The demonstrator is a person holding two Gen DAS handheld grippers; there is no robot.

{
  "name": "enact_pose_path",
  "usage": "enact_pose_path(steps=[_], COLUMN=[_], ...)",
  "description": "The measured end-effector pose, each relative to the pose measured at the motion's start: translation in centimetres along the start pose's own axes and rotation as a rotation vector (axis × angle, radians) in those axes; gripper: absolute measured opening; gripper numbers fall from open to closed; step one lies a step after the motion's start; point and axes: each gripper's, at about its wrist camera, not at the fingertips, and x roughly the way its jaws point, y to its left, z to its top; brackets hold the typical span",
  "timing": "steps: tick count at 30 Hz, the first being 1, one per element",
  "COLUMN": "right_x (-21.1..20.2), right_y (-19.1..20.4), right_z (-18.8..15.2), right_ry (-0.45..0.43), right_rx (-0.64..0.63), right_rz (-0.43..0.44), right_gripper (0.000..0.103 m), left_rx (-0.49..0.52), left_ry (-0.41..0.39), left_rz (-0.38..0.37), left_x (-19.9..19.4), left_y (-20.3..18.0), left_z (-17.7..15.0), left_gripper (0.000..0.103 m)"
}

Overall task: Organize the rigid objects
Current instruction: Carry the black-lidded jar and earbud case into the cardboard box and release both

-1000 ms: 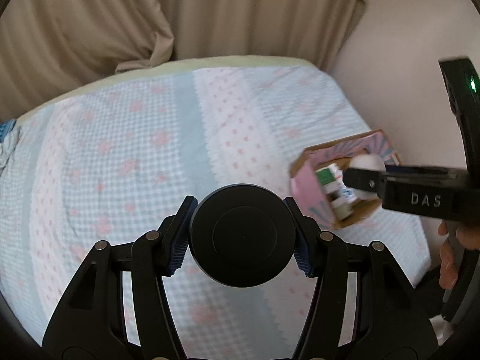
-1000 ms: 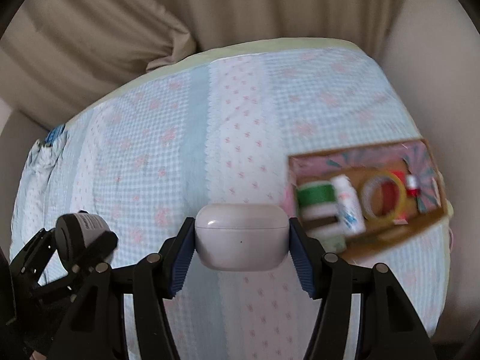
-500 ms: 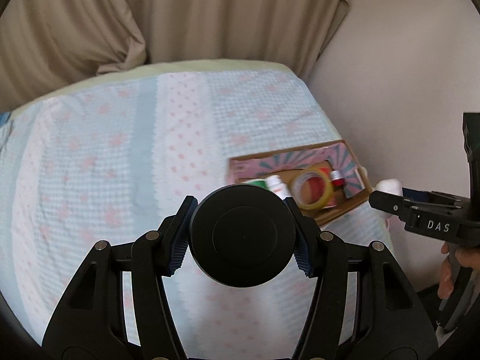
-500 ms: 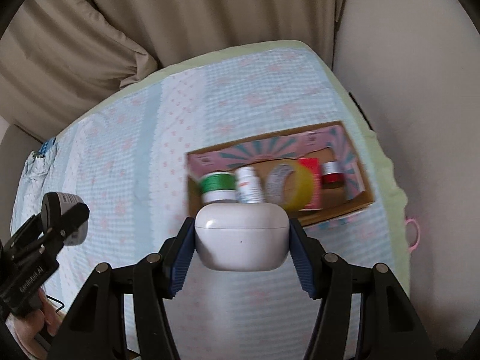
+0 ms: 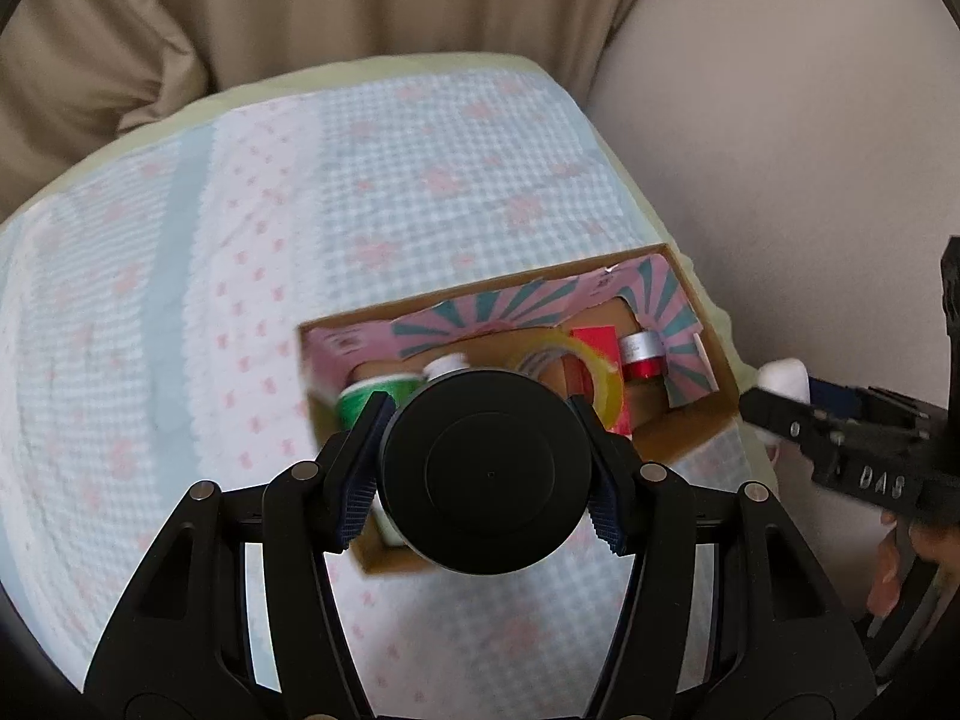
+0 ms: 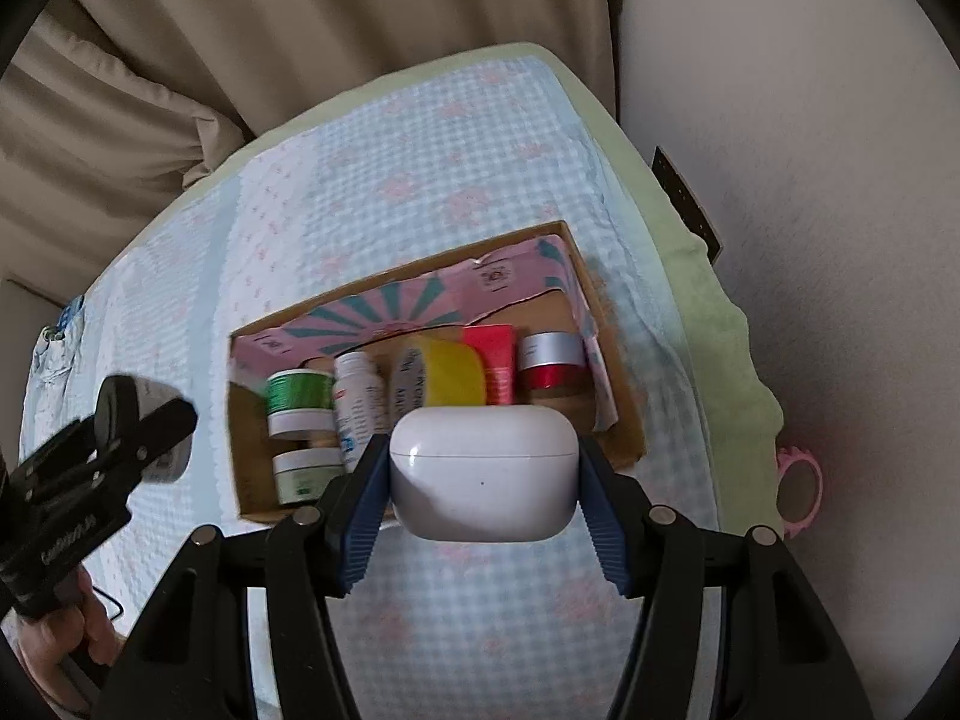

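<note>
My left gripper (image 5: 483, 462) is shut on a black round puck (image 5: 486, 471), held just in front of the near wall of the cardboard box (image 5: 690, 300). My right gripper (image 6: 480, 480) is shut on a white earbud case (image 6: 483, 474), hanging over the front edge of the same box (image 6: 414, 267). Inside the box lie a green-lidded jar (image 6: 300, 393), a white bottle (image 6: 358, 405), a yellow tape roll (image 6: 441, 378), a red carton (image 6: 495, 360) and a red-and-silver jar (image 6: 552, 366). Each gripper shows at the edge of the other's view.
The box rests on a bed with a blue checked sheet (image 6: 480, 630), close to its right edge. A pale wall (image 6: 810, 180) rises beyond that edge and beige curtains (image 6: 300, 30) hang behind. A pink ring-shaped thing (image 6: 798, 486) lies beside the mattress.
Both grippers have travelled right across the bed toward the box, which now sits large and directly behind the held puck and case. Both grips are unchanged.
</note>
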Motion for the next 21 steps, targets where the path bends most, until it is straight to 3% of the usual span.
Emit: enact_pose_path(steps=[10,19,20,21], right_x=[7.7,10.0,10.0,10.0], right_y=[-2.2,-2.7,-2.7,-2.7], right_z=[1.1,0.5,0.5,0.4], right_ry=[0.081,0.1,0.091,0.091], right_rx=[-0.068,-0.094,-0.088,-0.085], right_rz=[-0.013,-0.028,-0.035,-0.04], right_gripper=[0.056,0.056,0.056,0.056], left_rx=[0.048,0.088,0.086,0.085], left_ry=[0.123,0.2,0.208,0.213], left_rz=[0.024,0.022,0.02,0.017], left_x=[11.3,14.5,14.6,14.6], left_y=[-1.2,-1.3,-1.3,-1.3], left_z=[3.8,3.8,3.8,3.9], left_gripper=[0.055,0.055,0.058,0.082])
